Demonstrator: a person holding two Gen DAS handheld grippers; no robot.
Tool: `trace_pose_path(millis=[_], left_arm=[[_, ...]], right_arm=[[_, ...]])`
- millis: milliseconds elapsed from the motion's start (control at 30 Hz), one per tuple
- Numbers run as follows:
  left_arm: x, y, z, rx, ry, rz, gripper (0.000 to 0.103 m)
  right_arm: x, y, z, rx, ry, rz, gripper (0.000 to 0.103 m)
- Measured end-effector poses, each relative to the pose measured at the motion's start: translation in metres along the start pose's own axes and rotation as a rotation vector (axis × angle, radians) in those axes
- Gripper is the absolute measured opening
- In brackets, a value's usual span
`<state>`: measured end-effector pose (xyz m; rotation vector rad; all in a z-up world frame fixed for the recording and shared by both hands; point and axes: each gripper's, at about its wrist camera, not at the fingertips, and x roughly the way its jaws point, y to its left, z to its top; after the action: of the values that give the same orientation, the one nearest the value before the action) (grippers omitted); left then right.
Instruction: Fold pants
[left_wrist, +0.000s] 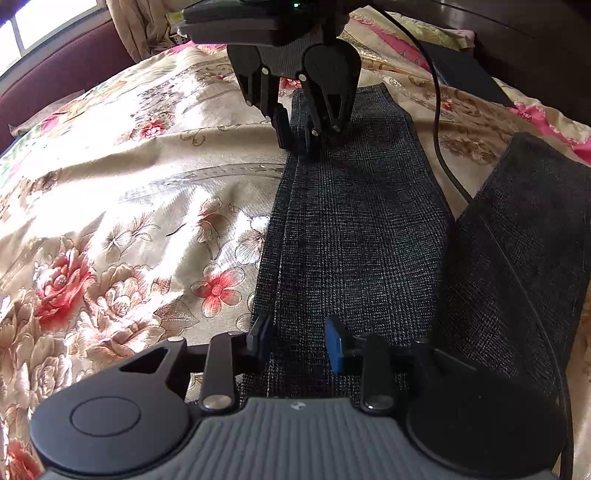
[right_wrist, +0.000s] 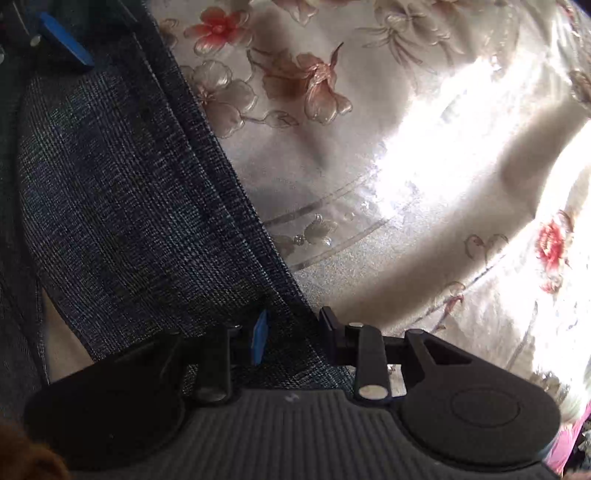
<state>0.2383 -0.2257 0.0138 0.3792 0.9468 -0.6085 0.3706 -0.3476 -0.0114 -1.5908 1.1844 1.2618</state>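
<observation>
Dark grey checked pants lie on a floral bedspread, one leg stretched away from me, the other part folded off to the right. My left gripper is open, its jaws straddling the near left edge of the leg. My right gripper is seen from the left wrist view at the far end of the leg, open over its left edge. In the right wrist view the right gripper is open around the pants' edge, and the left gripper's blue pad shows at top left.
The bedspread is shiny, cream with red flowers, brightly lit at the middle. A black cable runs across the pants' right side. A dark flat object lies at the back right. A maroon headboard and curtain stand at the far left.
</observation>
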Motion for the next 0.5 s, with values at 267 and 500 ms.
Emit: trace_pose_path(millis=[267, 500], left_arm=[[0.002, 0.015, -0.003, 0.009, -0.003, -0.060, 0.059], [0.007, 0.023, -0.004, -0.017, 0.008, -0.092, 0.060]], right_arm=[[0.007, 0.002, 0.008, -0.184, 0.094, 0.112, 0.037], [0.032, -0.009, 0.026, -0.106, 0.138, 0.161, 0.034]])
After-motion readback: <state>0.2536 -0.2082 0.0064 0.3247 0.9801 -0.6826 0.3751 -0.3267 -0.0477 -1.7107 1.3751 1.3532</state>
